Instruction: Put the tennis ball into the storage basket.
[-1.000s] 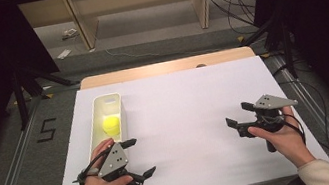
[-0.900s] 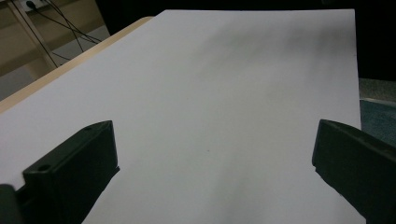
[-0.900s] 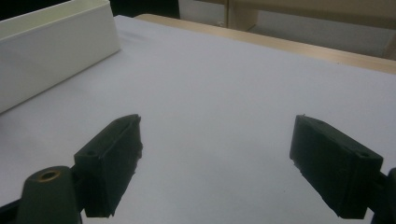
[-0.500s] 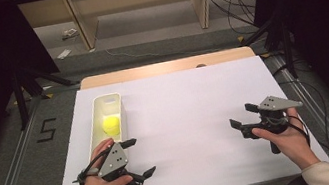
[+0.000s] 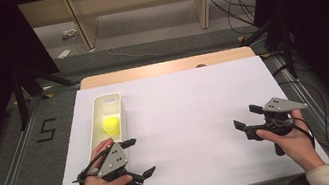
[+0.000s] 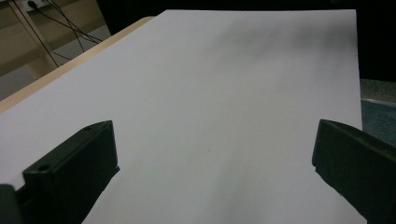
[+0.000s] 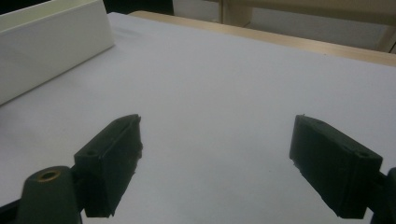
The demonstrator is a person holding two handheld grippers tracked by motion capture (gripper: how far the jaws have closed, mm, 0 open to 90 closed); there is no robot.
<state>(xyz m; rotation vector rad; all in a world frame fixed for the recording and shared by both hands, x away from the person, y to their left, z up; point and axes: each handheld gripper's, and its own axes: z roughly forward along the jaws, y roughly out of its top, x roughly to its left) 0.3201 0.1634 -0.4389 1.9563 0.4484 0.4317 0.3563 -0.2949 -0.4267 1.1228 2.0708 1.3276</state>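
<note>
A matte white sheet (image 5: 192,118) covers the bench, whose pale wooden edge (image 5: 163,67) shows as a strip at 12 o'clock. On the sheet toward 10 o'clock stands a long, narrow cream tray (image 5: 97,115) with smooth upright walls and rounded corners; a round yellow ball (image 5: 111,125) lies inside it, in the half nearer the person. The left claw (image 5: 137,157), held at 7 o'clock just beside the tray's near end, has its two blocky black jaws spread wide with bare sheet between them; a flat grey three-cornered plate (image 5: 114,158) sits on top of it. The right claw (image 5: 246,116), at 4 o'clock and well apart from the tray, is likewise spread wide and grips nothing, its own grey plate (image 5: 282,104) angled on top. In the right gripper view, the tray's plain white wall (image 7: 51,46) rises at the upper left, beyond the jaws.
</note>
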